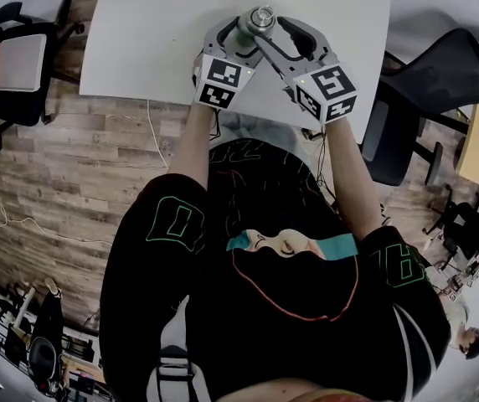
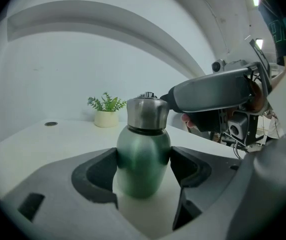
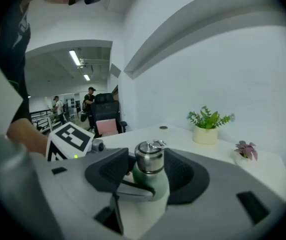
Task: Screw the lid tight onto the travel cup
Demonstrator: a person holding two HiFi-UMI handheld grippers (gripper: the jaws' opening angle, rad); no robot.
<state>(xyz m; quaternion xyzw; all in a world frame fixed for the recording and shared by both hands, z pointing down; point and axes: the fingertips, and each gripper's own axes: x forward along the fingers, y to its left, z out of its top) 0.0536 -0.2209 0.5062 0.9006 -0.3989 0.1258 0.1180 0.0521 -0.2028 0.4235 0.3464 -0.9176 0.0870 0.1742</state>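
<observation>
Shows travel cup (image 2: 142,154) upright on white counter (image 1: 156,40), green body clamped between fingers of left gripper (image 2: 143,171); shows steel lid (image 3: 149,156) on top, between fingers of right gripper (image 3: 148,169), set slightly apart, sliver of gap at one side.

Tongs (image 3: 149,160) straddle the steel lid (image 3: 149,155) on the green cup (image 3: 152,185).
</observation>
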